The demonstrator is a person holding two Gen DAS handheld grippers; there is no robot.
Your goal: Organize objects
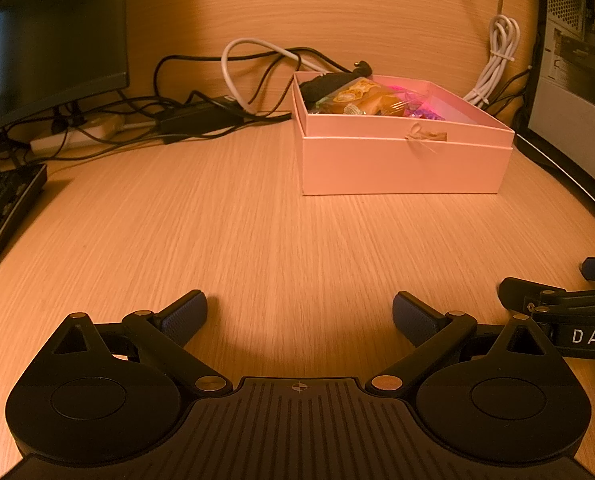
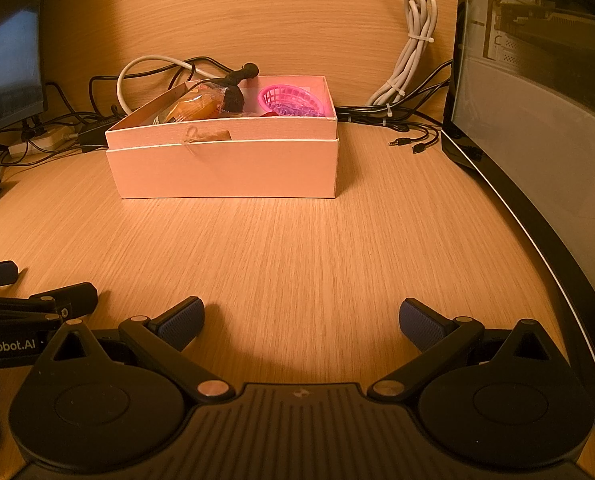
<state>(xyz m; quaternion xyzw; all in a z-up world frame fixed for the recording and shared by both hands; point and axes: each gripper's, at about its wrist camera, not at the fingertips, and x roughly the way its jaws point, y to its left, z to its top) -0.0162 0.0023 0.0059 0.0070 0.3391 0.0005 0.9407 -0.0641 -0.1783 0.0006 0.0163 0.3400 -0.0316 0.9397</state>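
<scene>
A pink cardboard box point(image 1: 401, 164) point(image 2: 225, 168) stands on the wooden desk near the back wall. Inside it lie a wrapped snack packet point(image 1: 361, 100) point(image 2: 197, 108), a dark lumpy object point(image 1: 325, 82) point(image 2: 235, 88) and a pink plastic basket point(image 2: 293, 100) with purple bits. My left gripper point(image 1: 299, 316) is open and empty, low over the desk well in front of the box. My right gripper point(image 2: 301, 322) is open and empty too, beside the left one; it also shows in the left wrist view point(image 1: 545, 280) at the right edge.
A monitor point(image 1: 37, 40) and keyboard point(image 1: 5, 208) stand at the left, with a power strip point(image 1: 77, 134) and tangled cables point(image 1: 217, 96) behind. A bundled white cable point(image 2: 413, 48) hangs on the back wall. A computer case point(image 2: 537, 100) bounds the right side.
</scene>
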